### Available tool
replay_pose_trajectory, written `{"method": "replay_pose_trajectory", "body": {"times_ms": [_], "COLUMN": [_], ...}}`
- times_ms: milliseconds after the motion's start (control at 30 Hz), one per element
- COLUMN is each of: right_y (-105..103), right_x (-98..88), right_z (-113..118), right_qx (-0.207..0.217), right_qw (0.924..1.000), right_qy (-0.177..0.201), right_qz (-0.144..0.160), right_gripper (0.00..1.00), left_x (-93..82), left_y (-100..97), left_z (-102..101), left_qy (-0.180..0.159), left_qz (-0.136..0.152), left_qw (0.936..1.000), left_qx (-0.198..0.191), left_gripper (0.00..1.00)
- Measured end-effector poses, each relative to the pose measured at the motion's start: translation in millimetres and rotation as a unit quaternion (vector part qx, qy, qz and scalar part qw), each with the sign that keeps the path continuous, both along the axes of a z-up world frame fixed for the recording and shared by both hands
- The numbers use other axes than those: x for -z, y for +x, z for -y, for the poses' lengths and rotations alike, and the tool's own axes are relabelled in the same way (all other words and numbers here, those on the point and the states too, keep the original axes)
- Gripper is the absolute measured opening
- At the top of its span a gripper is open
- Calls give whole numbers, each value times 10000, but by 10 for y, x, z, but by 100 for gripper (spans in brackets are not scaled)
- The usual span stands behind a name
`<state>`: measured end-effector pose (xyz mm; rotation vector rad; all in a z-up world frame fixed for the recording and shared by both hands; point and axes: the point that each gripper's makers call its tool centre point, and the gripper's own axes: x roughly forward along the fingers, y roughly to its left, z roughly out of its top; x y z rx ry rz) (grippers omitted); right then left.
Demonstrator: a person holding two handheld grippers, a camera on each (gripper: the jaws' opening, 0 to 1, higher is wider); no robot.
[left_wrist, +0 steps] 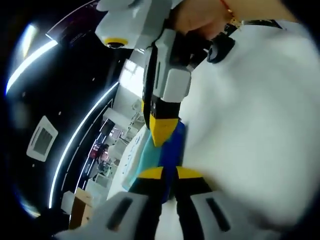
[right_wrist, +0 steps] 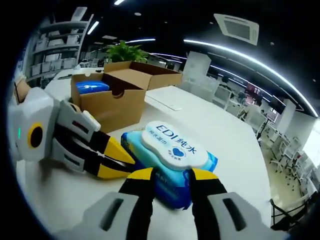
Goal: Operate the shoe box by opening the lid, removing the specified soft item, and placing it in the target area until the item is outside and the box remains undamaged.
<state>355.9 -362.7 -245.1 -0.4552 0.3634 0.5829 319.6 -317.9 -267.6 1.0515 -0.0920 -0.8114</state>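
Note:
A blue pack of wet wipes (right_wrist: pixel 172 157) with a white lid lies on the white table (right_wrist: pixel 220 125). My right gripper (right_wrist: pixel 172 176) is shut on its near end, with the pack filling the gap between the yellow-tipped jaws. My left gripper (right_wrist: pixel 125 160) comes in from the left, its tips pinched on the pack's side edge. In the left gripper view, the wipes pack (left_wrist: pixel 172 145) runs down between the nearly closed jaws of the left gripper (left_wrist: pixel 170 174), and the right gripper (left_wrist: pixel 162 125) reaches in from above. Behind stands the open cardboard box (right_wrist: pixel 117 102), flaps up, with a blue item (right_wrist: pixel 90 86) inside.
A potted plant (right_wrist: pixel 122 50) stands behind the box. A flat white sheet (right_wrist: pixel 167 97) lies on the table to its right. Shelves line the far left, and desks and chairs the far right. A hand (left_wrist: pixel 200 17) holds the right gripper.

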Motion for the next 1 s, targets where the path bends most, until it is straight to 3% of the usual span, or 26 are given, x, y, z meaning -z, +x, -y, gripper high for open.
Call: {"method": "replay_pose_trajectory", "body": {"times_ms": [1000], "right_y": [193], "right_x": [0], "right_z": [-66], "right_qx": [-79], "right_qw": [9999], "right_qy": [76], "right_qz": [66], "right_gripper": [27], "left_x": [8], "left_y": [114], "left_z": [-32], "left_qy": [-105], "left_qz": [-67], "left_qw": [9999], "left_qx": [-85], "left_gripper": [8]}}
